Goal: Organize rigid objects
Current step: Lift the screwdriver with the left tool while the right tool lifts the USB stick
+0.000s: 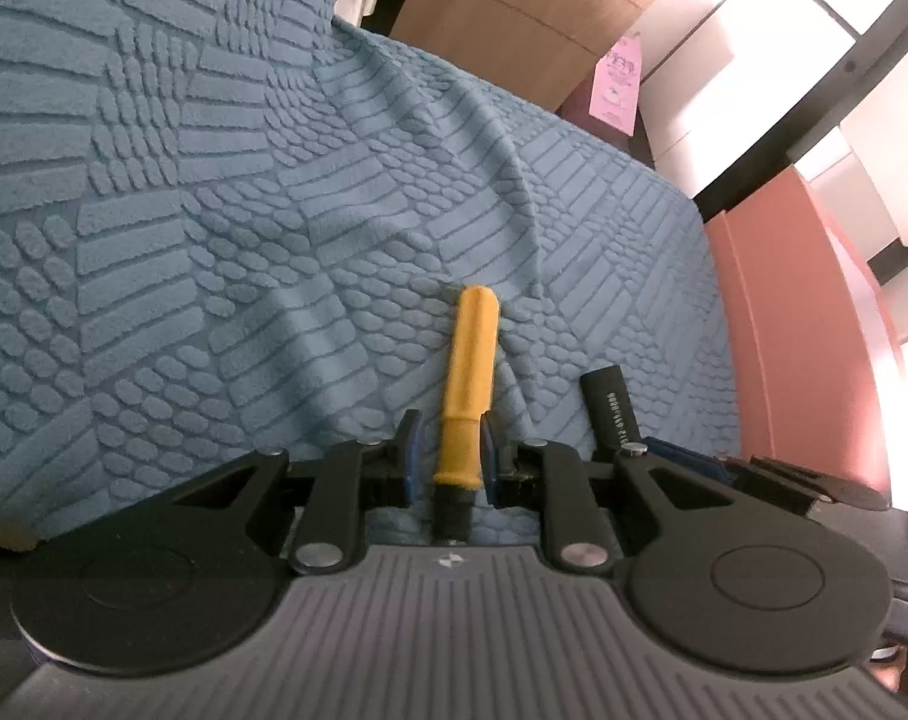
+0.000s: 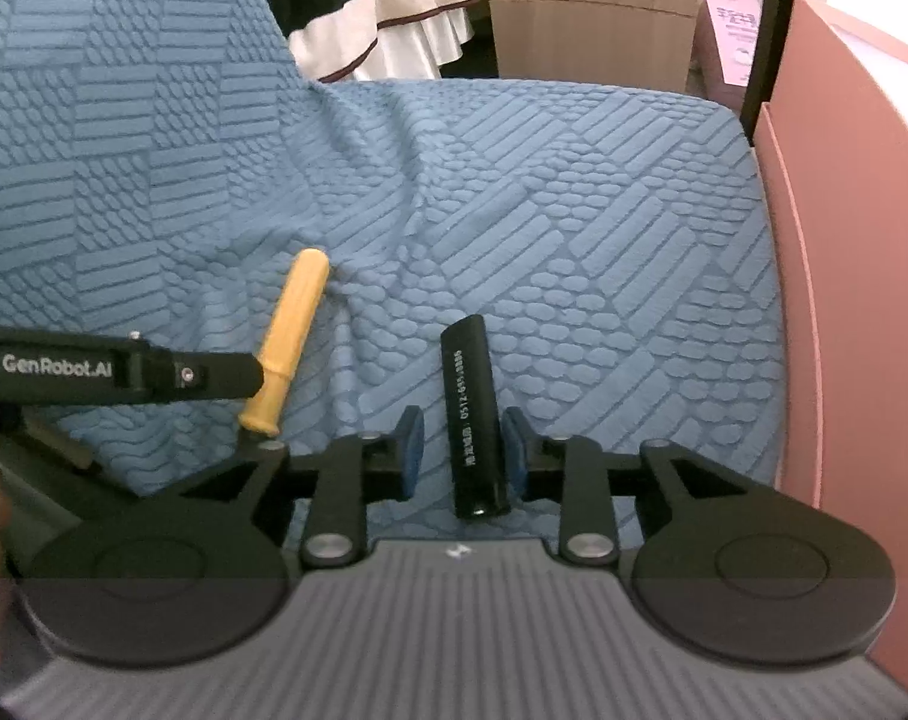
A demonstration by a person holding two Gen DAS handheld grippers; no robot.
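Blue textured fabric (image 1: 273, 210) covered the soft surface across most of both views, wrinkled toward the centre. 2 rigid objects lay on it: 1 yellow-handled tool (image 1: 469, 384) and 1 black cylinder (image 2: 475, 420) printed with white digits.

In the left wrist view, the left gripper (image 1: 444, 459) sat at lower centre with its 2 blue-padded fingers (image 1: 411, 450) flanking the narrow end of the yellow handle. The right pad looked to touch it while a small gap showed on the left, so the jaws were apart and not clamped. The handle pointed up toward the middle of the frame. The black cylinder appeared just right of it, at the lower right.

In the right wrist view, the right gripper (image 2: 463, 453) straddled the black cylinder at lower centre, jaws apart, with a gap on the left side and the right pad close against it. The cylinder lay flat on the fabric. The yellow tool lay at centre left, partly crossed by the left gripper's black arm. 1 pink panel (image 2: 844, 240) stood along the right edge.
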